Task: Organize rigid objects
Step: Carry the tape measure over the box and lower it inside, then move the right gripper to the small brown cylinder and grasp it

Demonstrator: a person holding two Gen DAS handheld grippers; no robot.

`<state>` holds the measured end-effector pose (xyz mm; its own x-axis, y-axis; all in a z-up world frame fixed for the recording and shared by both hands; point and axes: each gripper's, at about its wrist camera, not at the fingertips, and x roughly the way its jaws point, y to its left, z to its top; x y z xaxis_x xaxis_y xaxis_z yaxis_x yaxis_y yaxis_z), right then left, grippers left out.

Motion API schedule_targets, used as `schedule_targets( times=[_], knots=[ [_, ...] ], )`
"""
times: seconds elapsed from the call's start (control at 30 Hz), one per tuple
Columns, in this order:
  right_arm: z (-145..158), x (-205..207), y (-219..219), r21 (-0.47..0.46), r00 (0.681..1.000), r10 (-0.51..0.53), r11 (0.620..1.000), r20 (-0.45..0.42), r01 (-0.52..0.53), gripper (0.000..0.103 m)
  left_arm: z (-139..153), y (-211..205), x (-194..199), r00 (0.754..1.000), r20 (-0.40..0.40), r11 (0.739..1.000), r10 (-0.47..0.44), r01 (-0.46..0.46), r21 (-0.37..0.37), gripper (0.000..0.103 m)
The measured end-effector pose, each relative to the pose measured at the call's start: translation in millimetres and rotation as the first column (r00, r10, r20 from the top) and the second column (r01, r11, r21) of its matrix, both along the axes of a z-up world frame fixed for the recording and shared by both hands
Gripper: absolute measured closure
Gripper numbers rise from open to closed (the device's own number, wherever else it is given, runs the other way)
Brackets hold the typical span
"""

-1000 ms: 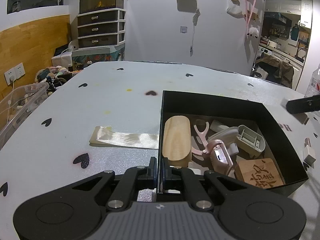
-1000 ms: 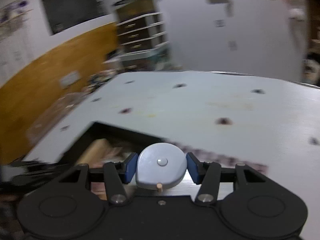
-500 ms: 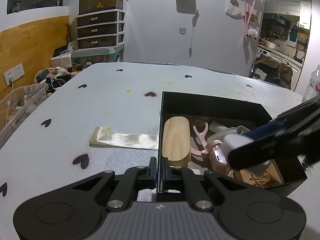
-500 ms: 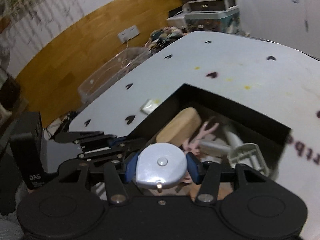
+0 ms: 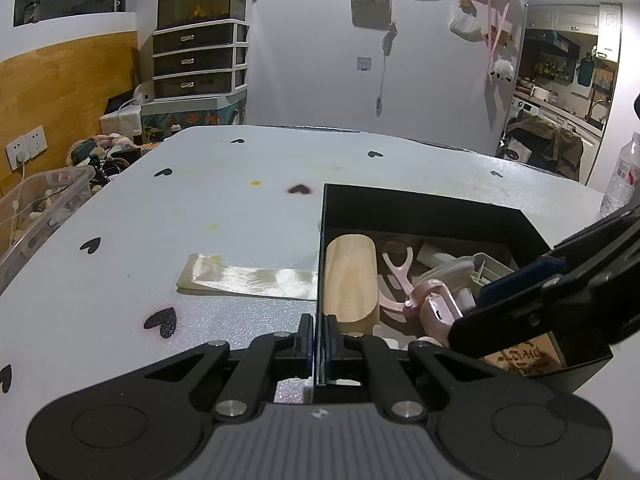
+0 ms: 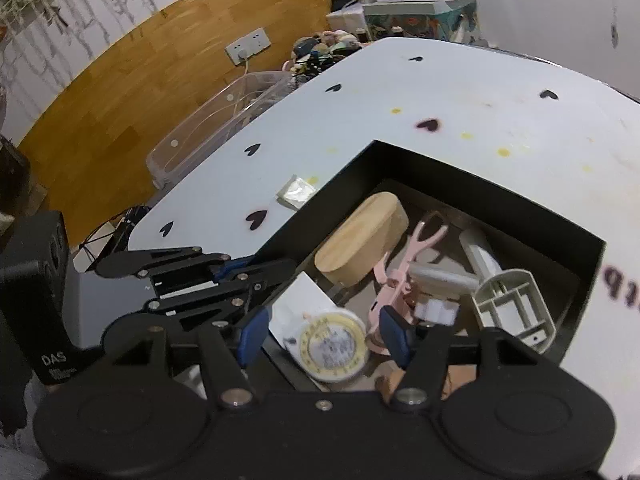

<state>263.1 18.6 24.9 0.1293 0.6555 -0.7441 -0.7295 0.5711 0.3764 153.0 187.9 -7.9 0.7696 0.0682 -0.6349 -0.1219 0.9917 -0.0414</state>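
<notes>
A black box [image 5: 424, 208] [image 6: 472, 184] on the white table holds a wooden block [image 5: 351, 276] [image 6: 362, 236], a pink tool [image 5: 400, 276] [image 6: 400, 272], a grey plastic frame [image 6: 516, 308] and other parts. My left gripper [image 5: 319, 338] [image 6: 240, 268] is shut on the box's near left wall. My right gripper [image 6: 322, 340] [image 5: 516, 292] is open over the box's near end. A round tape measure [image 6: 333, 350], yellow-rimmed face up, lies between its fingers, loose in the box.
A shiny ribbon strip [image 5: 248, 278] [image 6: 297, 193] lies on the table left of the box. A clear plastic bin [image 5: 36, 208] [image 6: 216, 132] stands off the table's left edge. A water bottle [image 5: 620, 176] stands at the far right.
My right gripper swung over the box, lowered and opened. The tape measure it held has dropped out, flipped over, and lies in the box. My left gripper has stayed still.
</notes>
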Motion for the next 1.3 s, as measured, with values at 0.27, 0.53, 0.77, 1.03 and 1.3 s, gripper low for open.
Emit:
schedule_targets(
  times=[0.27,0.53,0.77,1.03,1.3],
  knots=[
    [0.0,9.6,-8.7,-0.007,0.997,-0.049,0.999,-0.068,0.048,0.023,-0.1,0.2,0.1,1.000,0.000,1.000,0.001,-0.001,0.000,0.098],
    [8.0,12.7,-18.7,0.006,0.995,-0.084,0.996,-0.050,0.085,0.002,-0.2,0.3,0.2,1.000,0.000,1.000,0.000,0.000,0.000,0.098],
    [23.3,17.0,-49.8,0.056,0.979,-0.197,0.979,0.055,0.194,0.000,-0.4,0.4,0.0,1.000,0.000,1.000,0.000,0.000,0.001,0.098],
    [25.8,26.0,-110.5,0.059,0.901,-0.403,0.915,0.160,0.399,0.000,-0.3,0.4,0.0,1.000,0.000,1.000,-0.001,0.001,0.001,0.097],
    [1.2,23.5,-181.2,-0.023,0.774,-0.614,0.781,0.152,0.624,0.000,-0.2,1.8,-0.8,1.000,0.000,1.000,-0.006,0.006,0.003,0.097]
  ],
)
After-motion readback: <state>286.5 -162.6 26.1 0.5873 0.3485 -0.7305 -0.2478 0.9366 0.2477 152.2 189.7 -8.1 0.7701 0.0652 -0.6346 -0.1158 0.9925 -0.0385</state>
